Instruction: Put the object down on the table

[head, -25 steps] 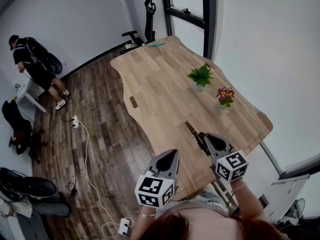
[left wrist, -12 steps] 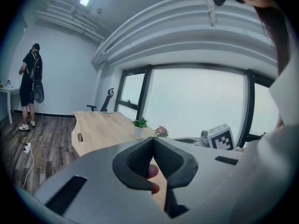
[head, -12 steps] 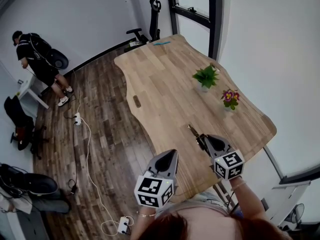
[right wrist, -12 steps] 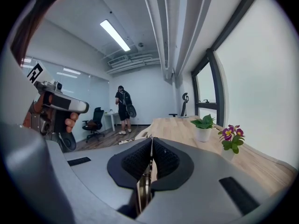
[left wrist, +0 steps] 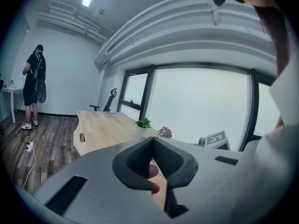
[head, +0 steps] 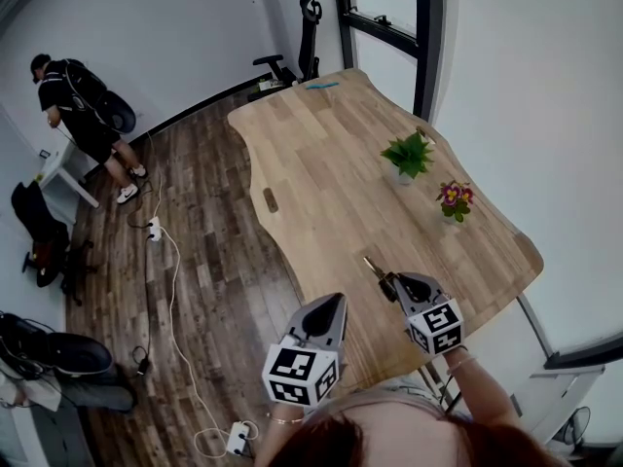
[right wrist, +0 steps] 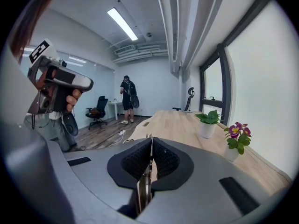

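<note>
My right gripper (head: 394,282) is shut on a thin flat metal utensil (head: 374,267), which sticks out ahead of the jaws over the near part of the wooden table (head: 321,163). In the right gripper view the utensil (right wrist: 146,181) stands on edge, pinched between the black pads (right wrist: 163,160), and whether it touches the tabletop is not clear. My left gripper (head: 334,302) hangs at the table's near left edge, shut with nothing in it. In the left gripper view its jaws (left wrist: 153,143) meet, with only a fingertip showing behind them.
A green potted plant (head: 409,156) and a small pot of purple flowers (head: 454,199) stand on the table's right side. A blue item (head: 321,85) lies at the far end. A person (head: 83,115) stands far left, with cables and a power strip (head: 153,230) on the floor.
The head view has shifted a little, so the table sits further right. My right gripper with the utensil has drawn slightly back towards the near edge. The left gripper has hardly moved.
</note>
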`<state>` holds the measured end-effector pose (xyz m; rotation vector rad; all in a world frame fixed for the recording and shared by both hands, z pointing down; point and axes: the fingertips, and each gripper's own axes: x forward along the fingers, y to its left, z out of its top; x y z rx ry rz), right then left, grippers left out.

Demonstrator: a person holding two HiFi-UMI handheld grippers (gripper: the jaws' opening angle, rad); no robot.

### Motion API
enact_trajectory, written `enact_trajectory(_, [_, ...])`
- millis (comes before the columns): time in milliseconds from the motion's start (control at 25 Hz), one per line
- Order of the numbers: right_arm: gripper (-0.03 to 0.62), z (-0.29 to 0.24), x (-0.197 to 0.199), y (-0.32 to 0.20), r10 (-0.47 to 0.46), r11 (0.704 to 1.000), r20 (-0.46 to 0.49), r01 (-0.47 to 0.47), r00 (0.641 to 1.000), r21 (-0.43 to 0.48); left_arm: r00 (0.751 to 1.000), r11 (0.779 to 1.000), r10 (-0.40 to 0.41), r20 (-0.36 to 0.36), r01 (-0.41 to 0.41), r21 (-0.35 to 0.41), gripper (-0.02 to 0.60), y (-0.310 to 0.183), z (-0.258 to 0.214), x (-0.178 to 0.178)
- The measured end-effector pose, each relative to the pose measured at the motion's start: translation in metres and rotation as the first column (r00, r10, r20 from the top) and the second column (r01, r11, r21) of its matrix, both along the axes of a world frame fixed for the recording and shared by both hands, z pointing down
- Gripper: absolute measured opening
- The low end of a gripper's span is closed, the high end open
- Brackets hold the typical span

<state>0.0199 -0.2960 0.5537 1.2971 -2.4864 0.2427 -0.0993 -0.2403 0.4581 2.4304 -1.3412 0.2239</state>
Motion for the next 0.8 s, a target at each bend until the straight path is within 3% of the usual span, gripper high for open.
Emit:
enact_trajectory(440, [0.005, 0.029, -0.003, -0.010, -0.039, 0.999, -0.090, 0.037, 0.995, -0.022, 1.000, 1.000, -0.006, -0.006, 0.006, -0.011, 0.002, -0.010, 0.005, 0.002])
enact_trajectory(800, [0.005, 0.060, -0.001, -0.010, -0.091, 0.996, -0.222, 0.088, 0.971, -0.025, 1.000, 1.000, -0.010, -0.006, 0.010, -0.024, 0.002, -0.011, 0.009, 0.002])
